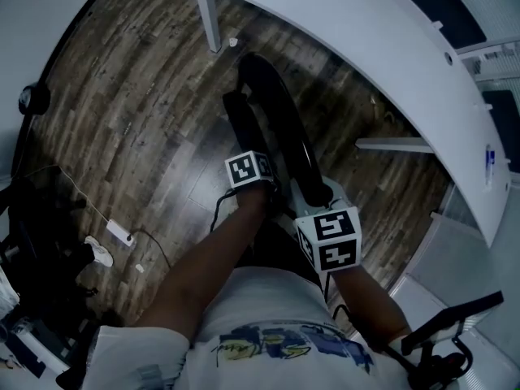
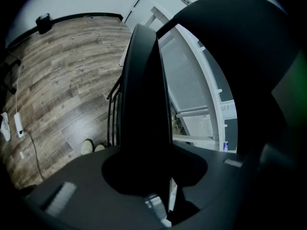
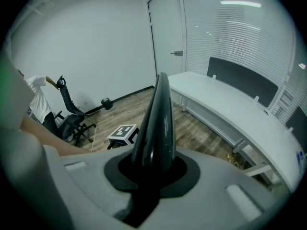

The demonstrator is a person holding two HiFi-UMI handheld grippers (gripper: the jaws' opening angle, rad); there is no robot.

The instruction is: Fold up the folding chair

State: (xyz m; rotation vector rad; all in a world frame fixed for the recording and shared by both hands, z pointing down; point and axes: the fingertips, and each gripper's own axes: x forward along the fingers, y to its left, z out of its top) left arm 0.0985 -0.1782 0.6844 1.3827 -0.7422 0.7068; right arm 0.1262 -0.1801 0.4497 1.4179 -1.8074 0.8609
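The black folding chair stands on the wood floor below me, its two panels close together and almost upright. My left gripper is shut on the thin seat panel, which runs edge-on between its jaws. The curved backrest fills the right of the left gripper view. My right gripper is shut on the glossy top edge of the backrest, which rises from between its jaws. The left gripper's marker cube shows just beyond that edge.
A long curved white desk stands close behind the chair, with one leg near the chair's far end. A power strip and its cable lie on the floor at the left. An office chair and a person are by the far wall.
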